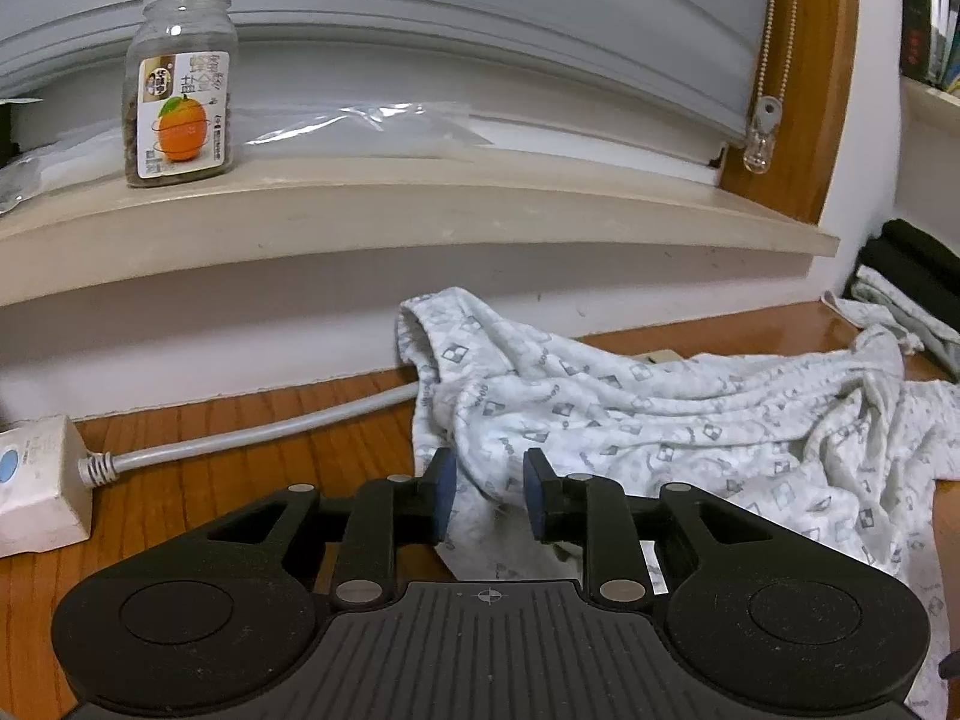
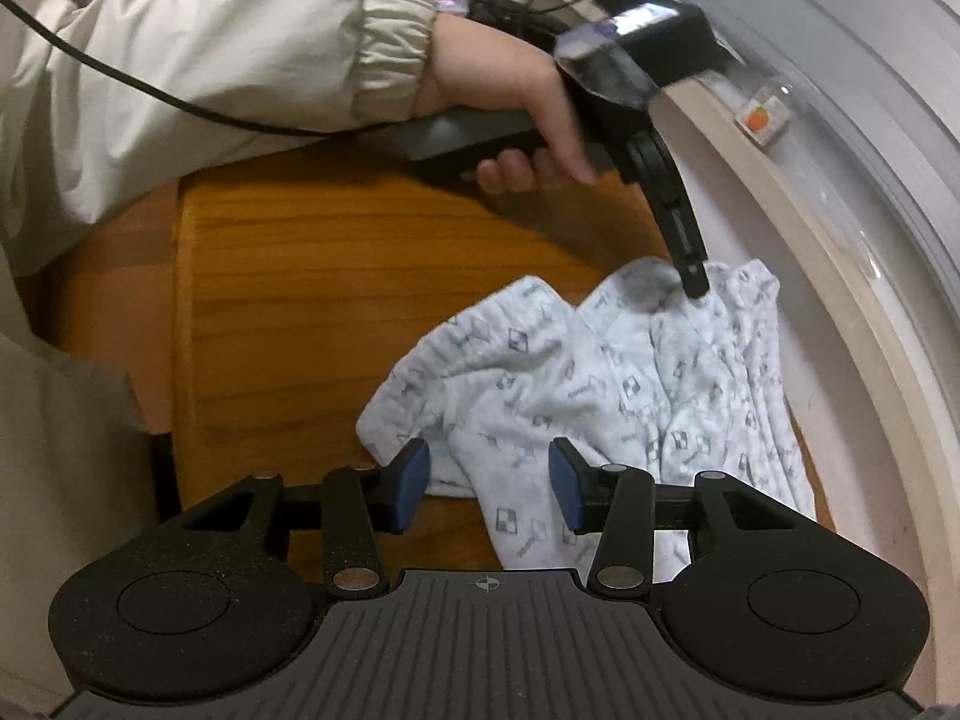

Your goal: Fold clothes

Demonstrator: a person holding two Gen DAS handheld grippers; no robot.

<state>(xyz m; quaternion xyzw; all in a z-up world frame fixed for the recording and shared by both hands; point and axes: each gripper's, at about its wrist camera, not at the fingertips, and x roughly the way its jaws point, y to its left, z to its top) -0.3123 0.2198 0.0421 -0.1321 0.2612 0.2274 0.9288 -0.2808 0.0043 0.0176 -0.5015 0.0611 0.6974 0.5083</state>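
A white garment with a grey square print lies crumpled on the wooden table, up against the wall below the windowsill. My left gripper sits over its left end, jaws a little apart, with cloth lying in the gap and no pad visibly pressing it. From the right wrist view, the same garment spreads toward the wall, and the left gripper touches its far edge with its tips. My right gripper hovers open over the near end of the cloth, holding nothing.
A jar with an orange label stands on the windowsill. A white power adapter and its grey cable lie at the left. Dark folded clothes sit far right. A person's sleeve crosses above the table.
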